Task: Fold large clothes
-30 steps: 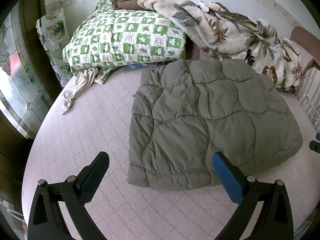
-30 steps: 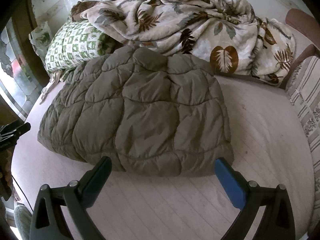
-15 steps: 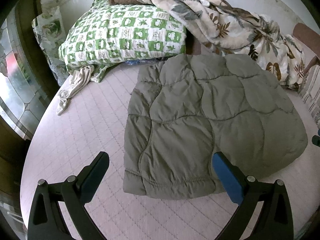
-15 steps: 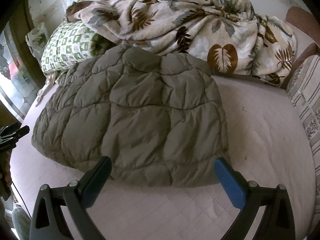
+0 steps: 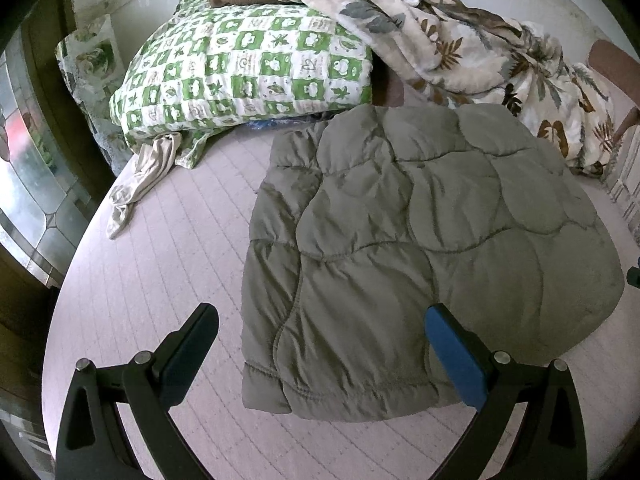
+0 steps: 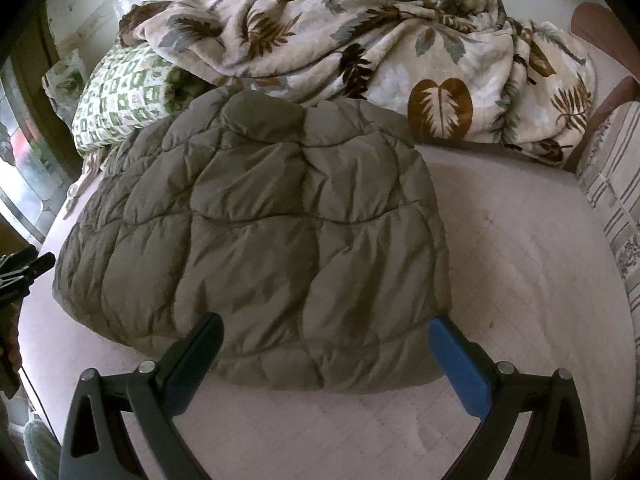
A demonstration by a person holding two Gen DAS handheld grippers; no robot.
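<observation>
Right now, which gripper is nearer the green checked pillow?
Left. The left gripper hovers open over the jacket's left edge, the pillow ahead of it. The right gripper sits at the jacket's right end, pillow far off left.

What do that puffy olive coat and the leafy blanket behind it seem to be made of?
The olive coat looks like a thin, matte synthetic shell over soft filling: stitched curved seams split it into puffed panels with fine wrinkles. The leafy blanket looks like plush fleece: soft, fuzzy, thick rounded folds, no sheen. The exact fibres cannot be told.
</observation>
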